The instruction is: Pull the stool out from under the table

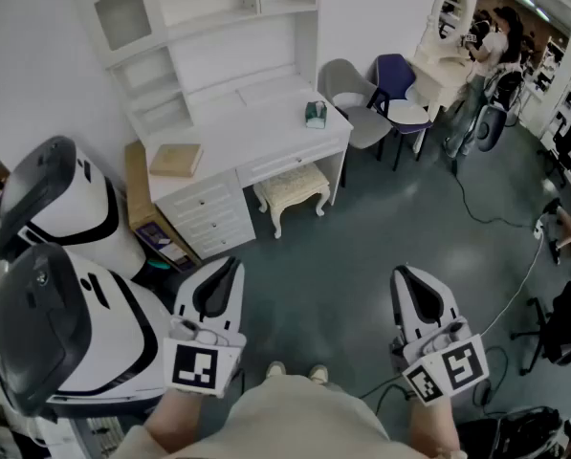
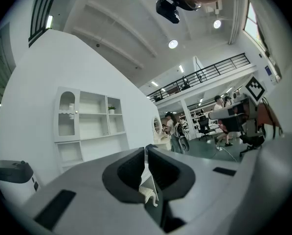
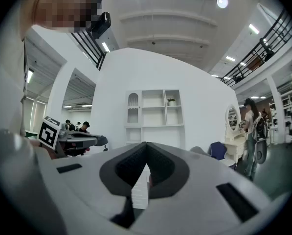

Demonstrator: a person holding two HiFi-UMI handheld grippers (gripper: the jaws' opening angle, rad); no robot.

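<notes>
Jaws of left gripper (image 1: 230,268) and right gripper (image 1: 403,277) sit together, empty, well apart from the stool (image 1: 292,187) at the surface (image 1: 256,122).

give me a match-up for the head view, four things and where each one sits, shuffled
Things:
1. stool
2. teal box
3. tan box
4. grey chair

Places, as the head view shows them:
a. on the left part of the desk top
b. on the floor to the right of the desk
c. in the gap under the desk
d. on the right end of the desk top

Pairs: 1-c, 2-d, 3-a, 4-b
</notes>
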